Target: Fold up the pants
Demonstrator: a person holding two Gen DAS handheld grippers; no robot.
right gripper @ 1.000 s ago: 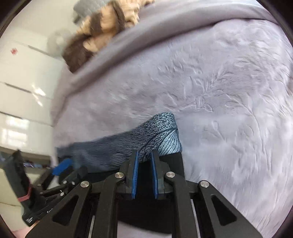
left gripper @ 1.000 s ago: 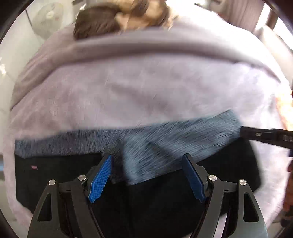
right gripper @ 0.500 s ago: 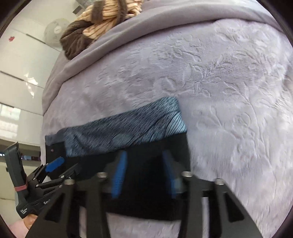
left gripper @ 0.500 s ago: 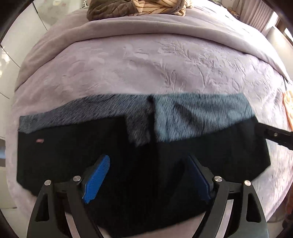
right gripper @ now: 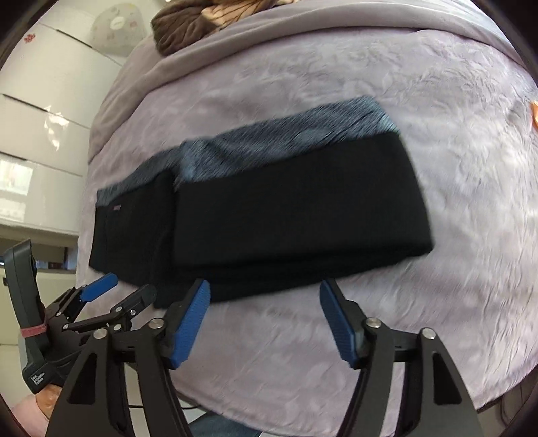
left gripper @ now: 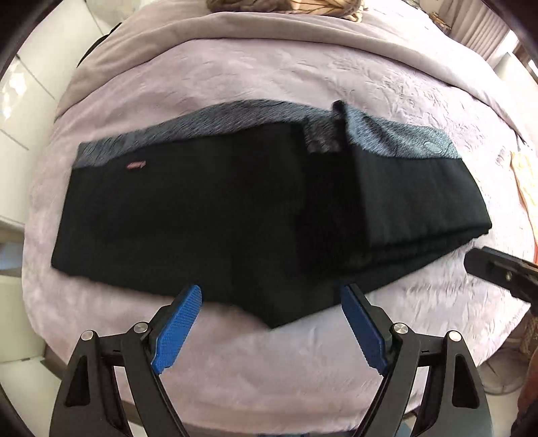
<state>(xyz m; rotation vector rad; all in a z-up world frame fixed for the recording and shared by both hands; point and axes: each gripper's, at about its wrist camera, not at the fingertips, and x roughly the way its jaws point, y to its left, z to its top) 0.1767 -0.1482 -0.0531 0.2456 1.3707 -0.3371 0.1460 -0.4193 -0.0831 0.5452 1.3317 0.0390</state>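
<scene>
- Black pants (left gripper: 208, 215) lie flat across a lilac embossed bedspread (left gripper: 269, 90), folded into a long band running from 9 to 3 o'clock in the left wrist view.
- A blue-grey patterned lining strip (left gripper: 235, 114) shows along the band's far edge, toward 12 o'clock.
- One end is doubled over the rest: the upper layer sits at 3 o'clock in the left view, its fold edge visible as stacked layers.
- A small pink label (left gripper: 135, 165) sits near the band's 10 o'clock corner.
- Left gripper (left gripper: 270, 326): jaws wide and opening, nothing between the blue pads (left gripper: 176, 327); tips hover over the near edge of the pants at 6 o'clock, not pressing on cloth.
- Right gripper (right gripper: 265, 319): jaws wide and opening, empty; only bare bedspread shows between the pads, just clear of the pants' near edge.
- In the right wrist view the left gripper appears at 8 o'clock, beside the pants' left end.
- Brown and striped bedding (right gripper: 188, 23) is heaped at 12 o'clock, well apart from the pants.
- White drawer fronts (right gripper: 40, 111) stand at 9 o'clock beyond the bed.
</scene>
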